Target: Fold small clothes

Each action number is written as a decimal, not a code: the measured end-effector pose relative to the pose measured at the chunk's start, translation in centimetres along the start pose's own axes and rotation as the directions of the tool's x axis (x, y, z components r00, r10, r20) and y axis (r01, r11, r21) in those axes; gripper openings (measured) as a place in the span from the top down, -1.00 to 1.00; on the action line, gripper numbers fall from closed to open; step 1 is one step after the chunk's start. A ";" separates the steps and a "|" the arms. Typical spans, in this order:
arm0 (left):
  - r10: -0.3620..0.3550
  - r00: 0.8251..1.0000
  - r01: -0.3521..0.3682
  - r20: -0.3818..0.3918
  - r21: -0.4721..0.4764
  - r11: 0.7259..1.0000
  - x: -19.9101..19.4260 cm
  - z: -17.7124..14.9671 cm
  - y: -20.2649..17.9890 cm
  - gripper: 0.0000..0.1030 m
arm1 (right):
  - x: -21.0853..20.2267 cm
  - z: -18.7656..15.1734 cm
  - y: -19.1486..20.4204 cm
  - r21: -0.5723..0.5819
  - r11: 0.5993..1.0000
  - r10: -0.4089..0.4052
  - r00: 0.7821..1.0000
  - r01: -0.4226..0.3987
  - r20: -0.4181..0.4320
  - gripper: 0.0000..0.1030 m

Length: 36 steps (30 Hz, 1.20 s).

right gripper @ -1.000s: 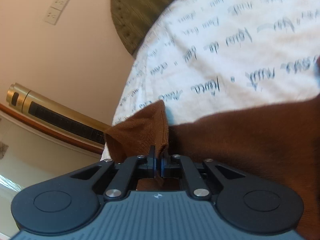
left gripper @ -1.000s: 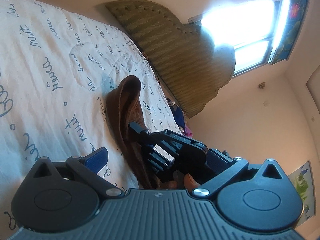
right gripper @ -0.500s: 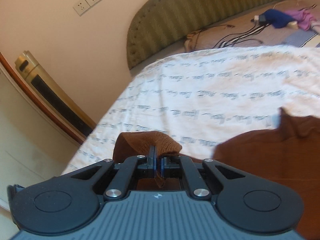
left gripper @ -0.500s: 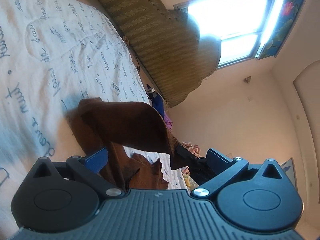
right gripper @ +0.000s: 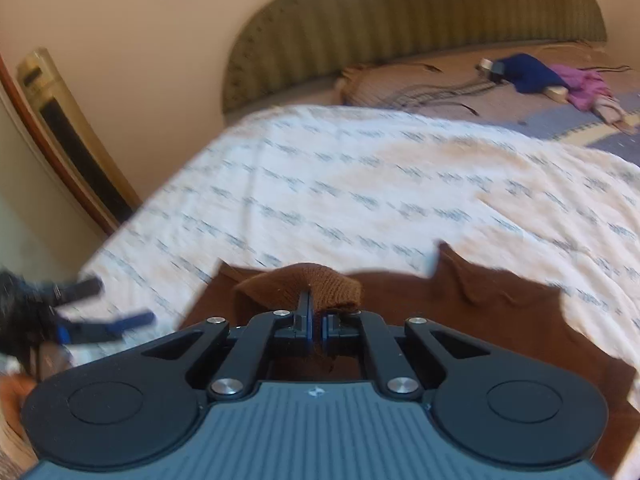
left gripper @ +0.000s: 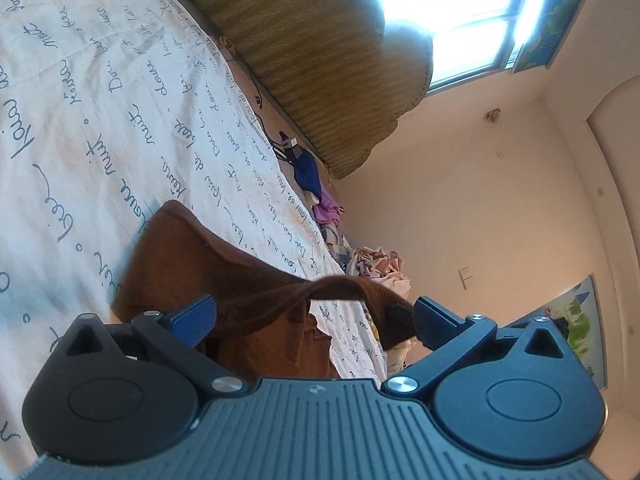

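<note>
Open bedding ahead of both grippers, clutter only at the far edge

Ahead of the right gripper [right gripper: 316,320], past the brown garment [right gripper: 500,312] spread across its front, the white printed bedspread [right gripper: 360,184] lies bare up to the green headboard [right gripper: 400,20]; a blue cloth [right gripper: 528,74] and pink cloth [right gripper: 584,84] lie far ahead to its right. The left gripper [right gripper: 100,306] sits low to its left, fingers spread. Between those fingers a raised brown fold [left gripper: 280,296] crosses the gap.

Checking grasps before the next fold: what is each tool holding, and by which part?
The right tool pinches a bunched edge of the brown garment. The left tool is open and holds nothing.
</note>
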<state>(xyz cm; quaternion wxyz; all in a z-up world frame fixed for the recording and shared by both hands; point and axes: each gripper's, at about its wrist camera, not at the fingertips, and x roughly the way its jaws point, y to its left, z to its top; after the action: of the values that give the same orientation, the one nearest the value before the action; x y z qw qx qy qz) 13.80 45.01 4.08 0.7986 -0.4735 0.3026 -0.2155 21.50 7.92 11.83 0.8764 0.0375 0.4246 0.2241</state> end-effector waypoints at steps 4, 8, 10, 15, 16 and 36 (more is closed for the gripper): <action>0.050 0.997 -0.047 -0.061 0.037 0.998 3.6 0.6 0.4 -0.99 | 0.4 -3.6 -4.2 0.045 0.997 -0.064 0.997 0.066 -0.034 0.92; 0.160 0.979 -0.145 -0.126 0.119 0.982 8.0 0.6 1.2 -0.99 | 2.2 -6.6 -6.7 0.040 0.987 -0.150 0.984 0.154 -0.100 0.93; 0.247 0.958 -0.224 -0.147 0.161 0.961 9.8 0.3 2.2 -0.99 | 2.9 -7.5 -7.7 0.069 0.984 -0.154 0.981 0.162 -0.118 0.92; 0.253 0.956 -0.222 -0.149 0.199 0.955 9.9 -0.3 2.4 -0.99 | 1.7 -7.8 -8.7 0.131 0.983 -0.120 0.991 0.127 -0.064 0.92; 0.254 0.955 -0.223 -0.156 0.190 0.956 9.6 -0.2 1.9 -0.99 | 1.0 -7.5 -8.7 0.137 0.984 -0.111 0.993 0.117 -0.045 0.93; 0.363 0.880 -0.307 -0.307 0.216 0.927 12.8 -0.6 1.8 0.54 | -5.8 -10.5 -14.6 0.171 0.967 -0.189 0.982 0.190 -0.024 0.92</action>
<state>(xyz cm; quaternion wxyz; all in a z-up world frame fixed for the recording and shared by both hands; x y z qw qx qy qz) 22.78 37.41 -1.27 0.7948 -0.3031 0.4953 -0.1764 15.66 -8.98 5.68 0.8857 0.0715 0.4473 0.1019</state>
